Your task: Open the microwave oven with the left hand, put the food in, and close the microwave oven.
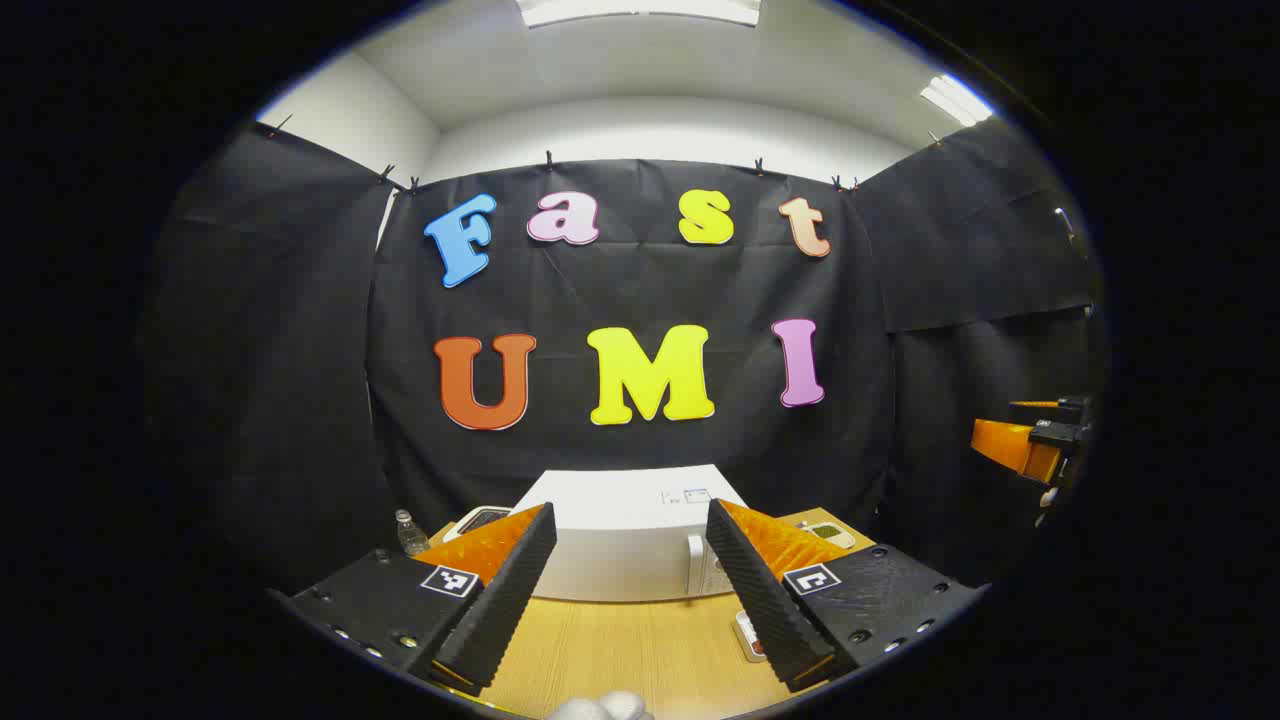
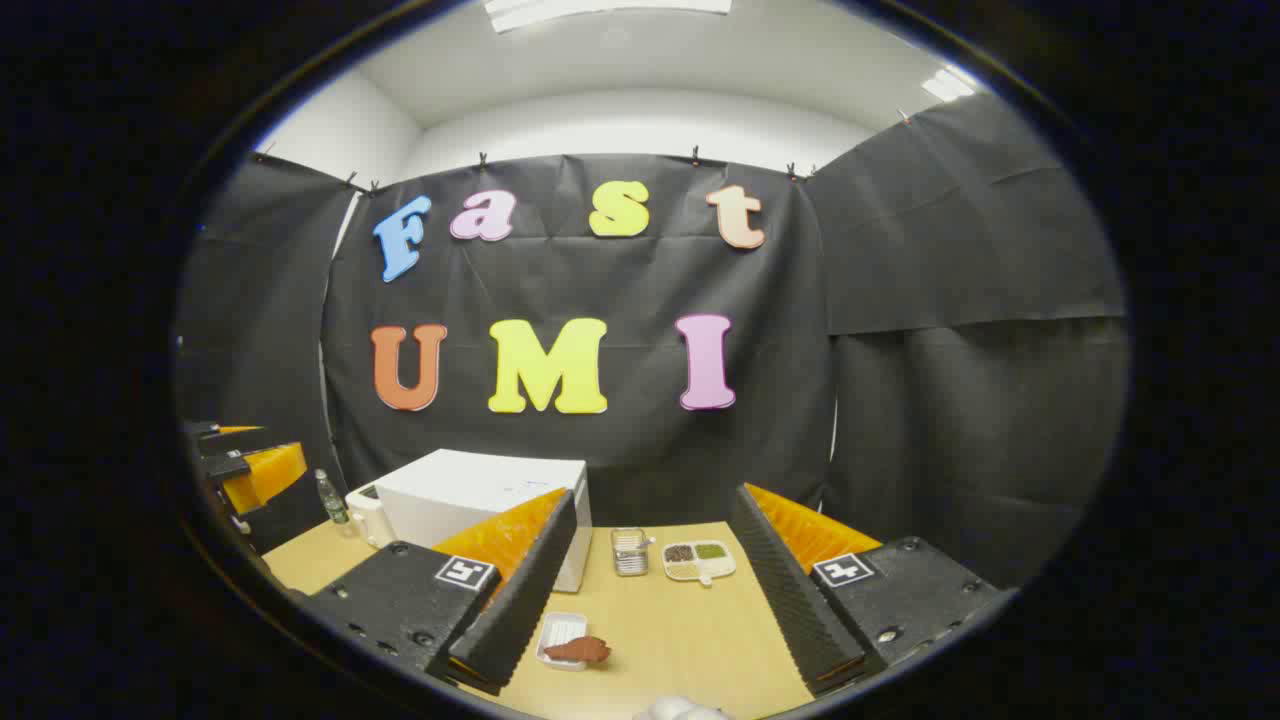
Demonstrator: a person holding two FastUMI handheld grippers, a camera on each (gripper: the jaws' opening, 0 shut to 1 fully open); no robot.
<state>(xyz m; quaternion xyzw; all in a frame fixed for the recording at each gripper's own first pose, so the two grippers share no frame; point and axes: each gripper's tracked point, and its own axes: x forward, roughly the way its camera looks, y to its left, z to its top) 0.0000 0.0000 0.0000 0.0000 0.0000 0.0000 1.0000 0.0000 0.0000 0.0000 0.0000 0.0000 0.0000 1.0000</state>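
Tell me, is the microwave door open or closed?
Closed. The microwave door sits flush with its white front, and the food lies outside on the table.

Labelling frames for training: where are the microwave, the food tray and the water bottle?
microwave (image 1: 625,535), left gripper view, front face.
food tray (image 2: 562,634), right gripper view, white rim.
water bottle (image 2: 331,498), right gripper view, body.

A wooden table (image 2: 690,630) is carrying a white microwave oven (image 2: 480,500), a clear bottle (image 2: 330,497), a small wire basket (image 2: 630,551), a divided dish (image 2: 698,561) and a white tray (image 2: 560,637) holding brown food (image 2: 578,650).
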